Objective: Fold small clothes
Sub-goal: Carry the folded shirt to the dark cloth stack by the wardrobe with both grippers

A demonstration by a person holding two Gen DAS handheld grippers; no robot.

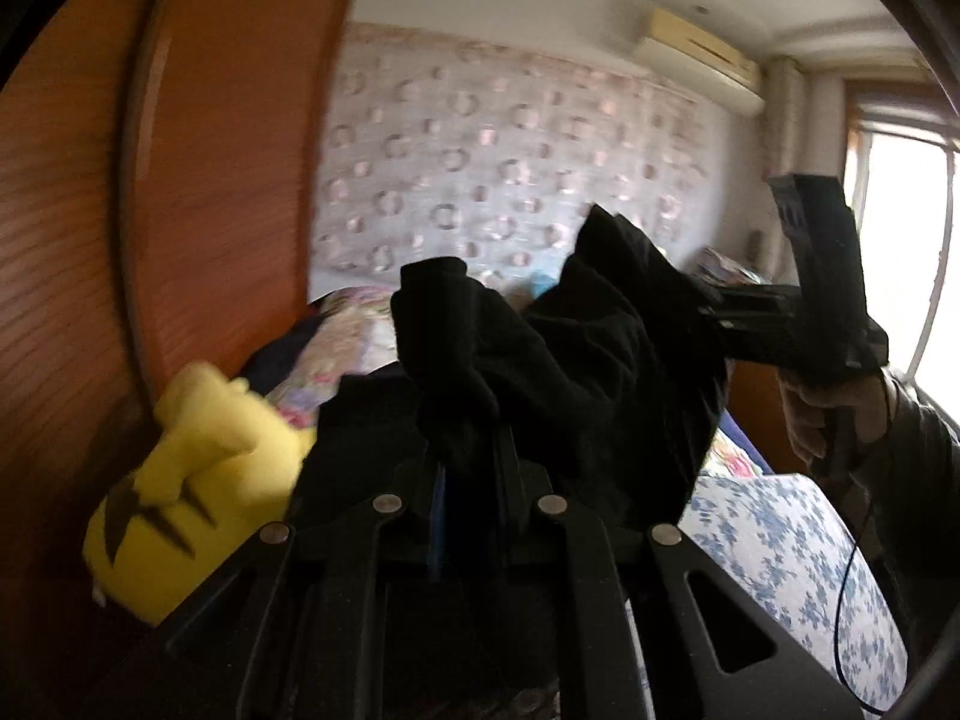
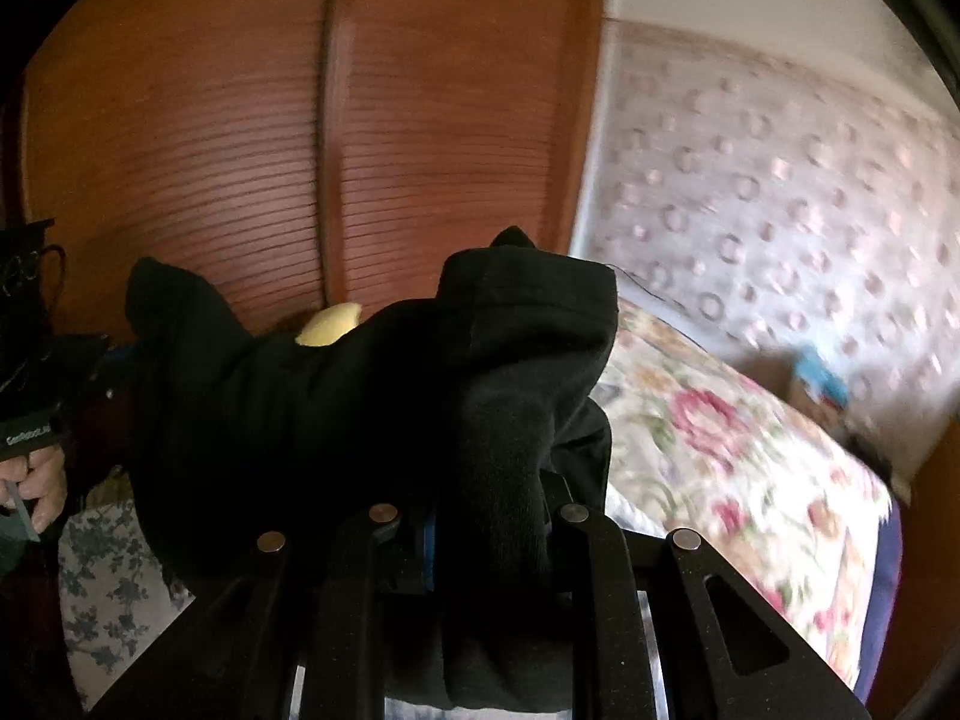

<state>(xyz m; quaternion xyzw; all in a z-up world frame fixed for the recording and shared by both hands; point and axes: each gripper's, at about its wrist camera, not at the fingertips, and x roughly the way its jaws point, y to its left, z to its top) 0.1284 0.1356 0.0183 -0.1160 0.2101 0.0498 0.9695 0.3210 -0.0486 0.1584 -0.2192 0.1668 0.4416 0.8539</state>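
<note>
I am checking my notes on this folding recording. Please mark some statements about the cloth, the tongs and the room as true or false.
1. Both tongs grip the same black garment. True: the left tongs and the right tongs each pinch a part of it.
2. The garment lies flat on the bed. False: it hangs lifted between the tongs, above the floral bedspread.
3. A yellow plush toy sits near the wooden louvred wardrobe doors. True.
4. The plush toy is blue. False: it is yellow with dark marks.
5. An air conditioner hangs high on the wall. True.
</note>
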